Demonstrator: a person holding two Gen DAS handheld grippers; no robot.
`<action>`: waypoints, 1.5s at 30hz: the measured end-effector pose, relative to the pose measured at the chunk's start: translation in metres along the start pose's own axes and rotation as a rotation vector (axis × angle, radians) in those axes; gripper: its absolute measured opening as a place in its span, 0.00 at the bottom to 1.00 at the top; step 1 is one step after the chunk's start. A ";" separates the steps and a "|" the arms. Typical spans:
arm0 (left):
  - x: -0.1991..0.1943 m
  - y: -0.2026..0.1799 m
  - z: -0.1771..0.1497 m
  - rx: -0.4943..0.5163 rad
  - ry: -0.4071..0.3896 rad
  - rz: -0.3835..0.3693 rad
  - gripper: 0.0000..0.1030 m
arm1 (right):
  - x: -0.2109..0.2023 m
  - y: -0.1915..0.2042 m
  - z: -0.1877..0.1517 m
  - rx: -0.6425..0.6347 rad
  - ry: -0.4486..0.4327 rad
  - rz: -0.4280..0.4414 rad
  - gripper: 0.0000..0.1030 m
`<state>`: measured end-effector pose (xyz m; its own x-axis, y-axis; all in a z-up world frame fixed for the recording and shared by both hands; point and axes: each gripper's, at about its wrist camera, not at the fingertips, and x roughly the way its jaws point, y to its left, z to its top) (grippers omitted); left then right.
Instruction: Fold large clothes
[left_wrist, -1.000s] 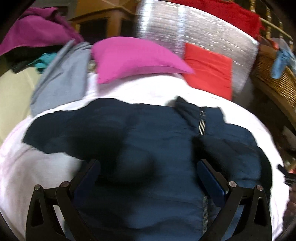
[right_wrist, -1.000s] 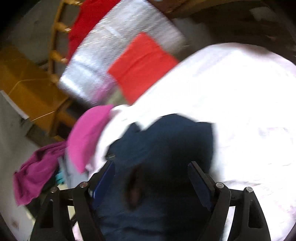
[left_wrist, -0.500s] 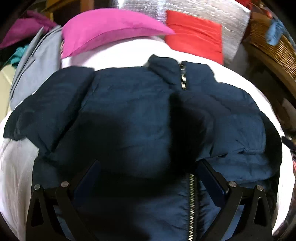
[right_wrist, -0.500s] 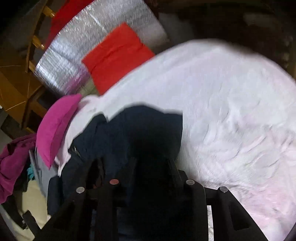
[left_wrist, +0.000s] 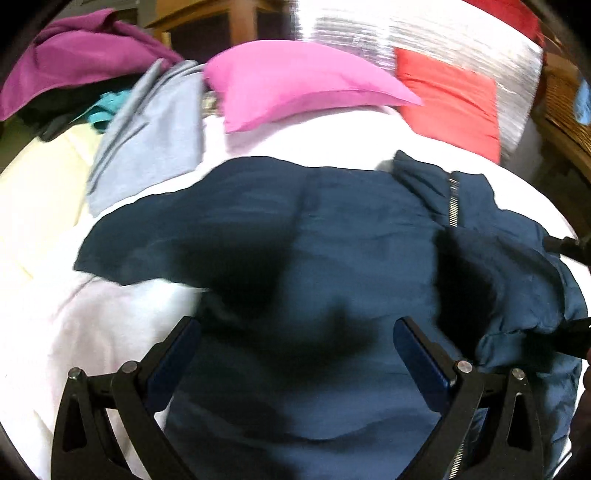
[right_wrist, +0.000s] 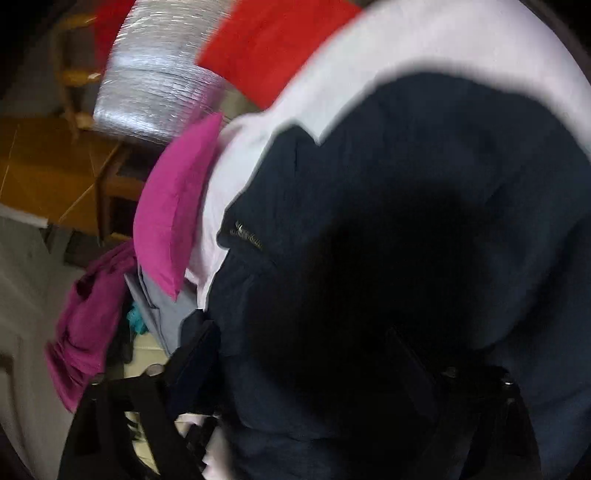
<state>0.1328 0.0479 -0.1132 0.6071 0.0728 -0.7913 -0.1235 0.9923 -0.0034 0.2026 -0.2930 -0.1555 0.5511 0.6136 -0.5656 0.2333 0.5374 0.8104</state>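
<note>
A navy blue zip-up jacket (left_wrist: 332, 251) lies spread on a white bed (left_wrist: 55, 332), collar and zipper (left_wrist: 453, 203) toward the far right. My left gripper (left_wrist: 295, 354) is open and empty, hovering just above the jacket's lower body. In the right wrist view the jacket (right_wrist: 424, 184) fills most of the frame. My right gripper (right_wrist: 306, 354) is wide open over the jacket's right side, its fingers dark and blurred against the cloth. It also shows at the right edge of the left wrist view (left_wrist: 569, 291).
A pink pillow (left_wrist: 295, 81), a red pillow (left_wrist: 454, 96) and a silver padded headboard (left_wrist: 406, 33) stand at the bed's head. A grey garment (left_wrist: 147, 136) and a purple one (left_wrist: 74, 55) lie at the far left. A wicker basket (left_wrist: 565, 107) stands at right.
My right gripper has opened and the jacket's right side lies lower in its view. My left gripper has pulled back from the jacket, staying open.
</note>
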 end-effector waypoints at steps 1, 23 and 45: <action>-0.001 0.007 0.001 -0.014 -0.005 0.009 1.00 | 0.004 0.021 -0.005 -0.046 0.008 0.052 0.85; 0.030 -0.020 0.008 -0.021 -0.011 -0.023 1.00 | -0.055 -0.028 -0.002 -0.264 -0.180 -0.355 0.40; 0.019 0.168 0.017 -0.542 0.053 -0.100 1.00 | 0.037 0.030 -0.046 -0.472 -0.002 -0.352 0.46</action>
<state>0.1366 0.2179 -0.1186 0.5980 -0.0379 -0.8006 -0.4620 0.7999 -0.3830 0.1928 -0.2278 -0.1589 0.5068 0.3505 -0.7876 0.0205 0.9085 0.4175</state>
